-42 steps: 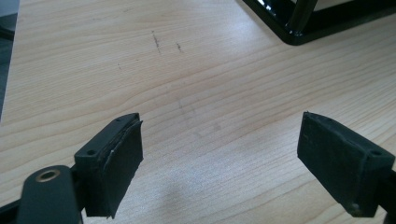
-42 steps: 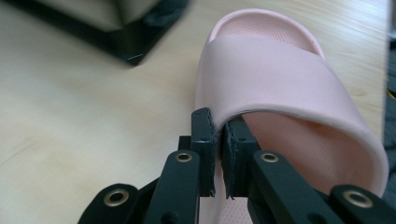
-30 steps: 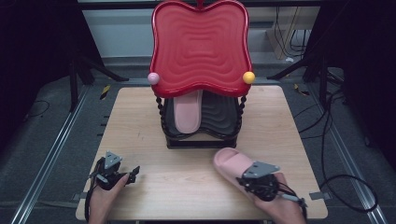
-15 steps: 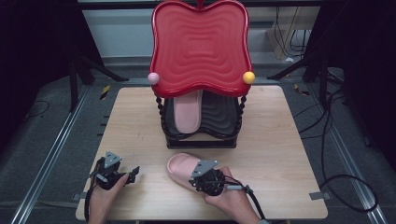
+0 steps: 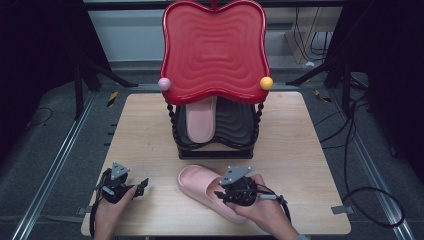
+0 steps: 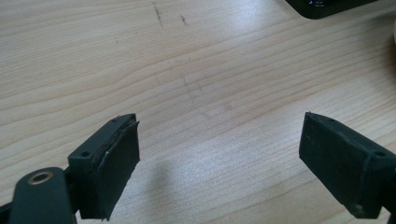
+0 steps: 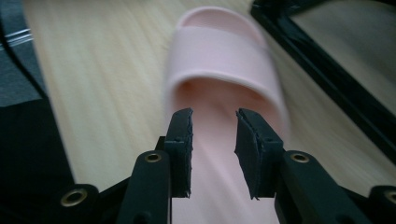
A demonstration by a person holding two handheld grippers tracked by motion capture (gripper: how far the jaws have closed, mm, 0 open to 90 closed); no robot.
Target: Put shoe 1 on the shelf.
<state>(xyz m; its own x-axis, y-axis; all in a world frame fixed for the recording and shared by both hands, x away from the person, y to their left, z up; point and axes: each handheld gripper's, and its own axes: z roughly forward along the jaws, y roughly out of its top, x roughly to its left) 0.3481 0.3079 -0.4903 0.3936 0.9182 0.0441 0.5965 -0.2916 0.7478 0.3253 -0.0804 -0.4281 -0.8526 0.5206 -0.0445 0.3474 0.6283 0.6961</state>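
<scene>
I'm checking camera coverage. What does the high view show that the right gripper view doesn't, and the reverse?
High view alone: the red tray top of the rack, a second pink slipper on its lower shelf, the left gripper and both hands.

Right gripper view alone: a close look between its jaws, slightly apart, with nothing pressed between the pads.

Both: the pink slipper on the wooden table, the right gripper, and the rack's black base.

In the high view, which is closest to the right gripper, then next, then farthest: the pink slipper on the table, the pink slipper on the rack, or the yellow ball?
From the right gripper:
1. Pink slipper on the table, right under it.
2. Pink slipper on the rack, behind, on the lower shelf.
3. Yellow ball, higher, at the red tray's right edge.
</scene>
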